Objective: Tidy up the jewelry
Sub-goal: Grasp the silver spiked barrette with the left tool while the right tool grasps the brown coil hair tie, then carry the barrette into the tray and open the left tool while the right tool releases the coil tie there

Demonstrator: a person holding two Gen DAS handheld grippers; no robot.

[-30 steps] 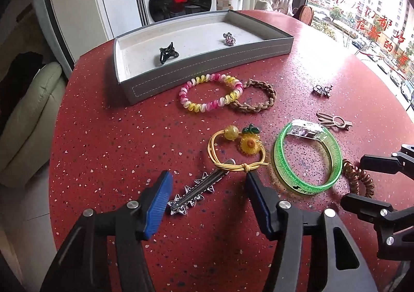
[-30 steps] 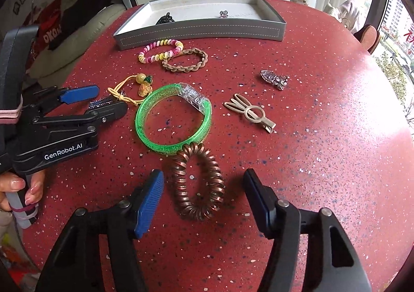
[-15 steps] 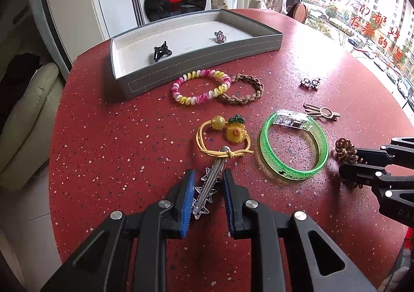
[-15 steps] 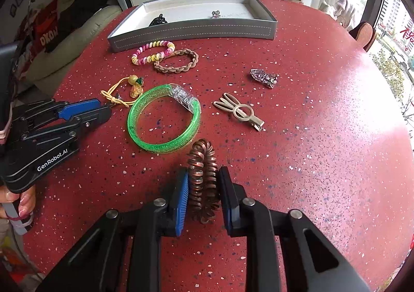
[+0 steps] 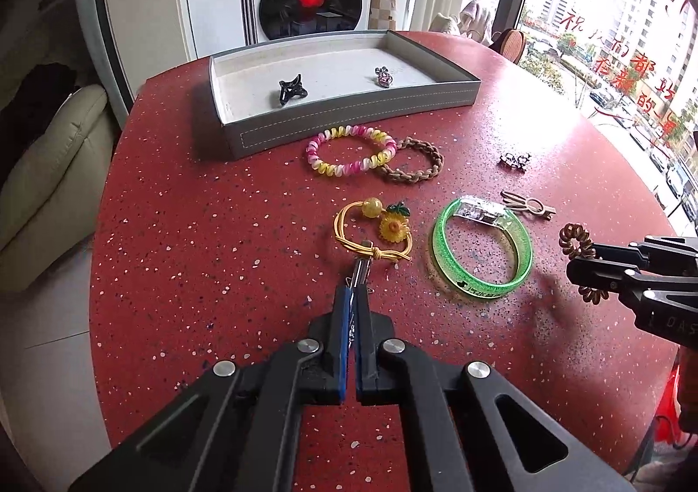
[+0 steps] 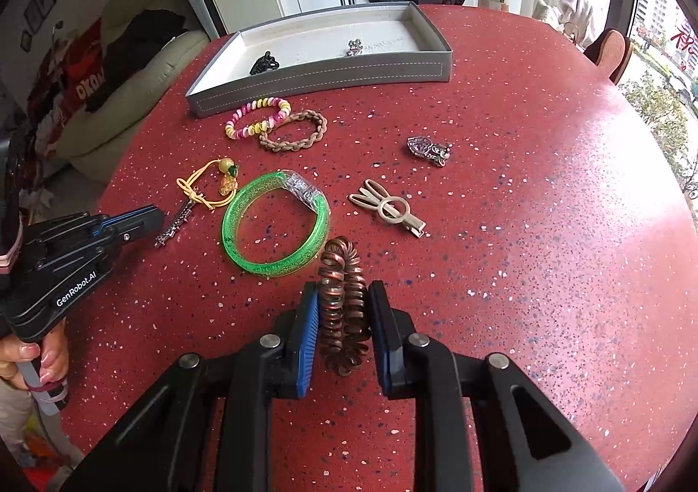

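Ten pieces of jewelry show: two in the tray (image 6: 323, 71), eight outside it. They comprise three coil or braided hair ties (image 6: 257, 118), one yellow cord tie (image 6: 205, 186), one green bangle (image 6: 275, 230), and five clips (image 6: 388, 208).

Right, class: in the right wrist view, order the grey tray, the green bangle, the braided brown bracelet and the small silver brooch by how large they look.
1. grey tray
2. green bangle
3. braided brown bracelet
4. small silver brooch

The bangle lies nearer the camera than the bracelet, so that gap is partly nearness.
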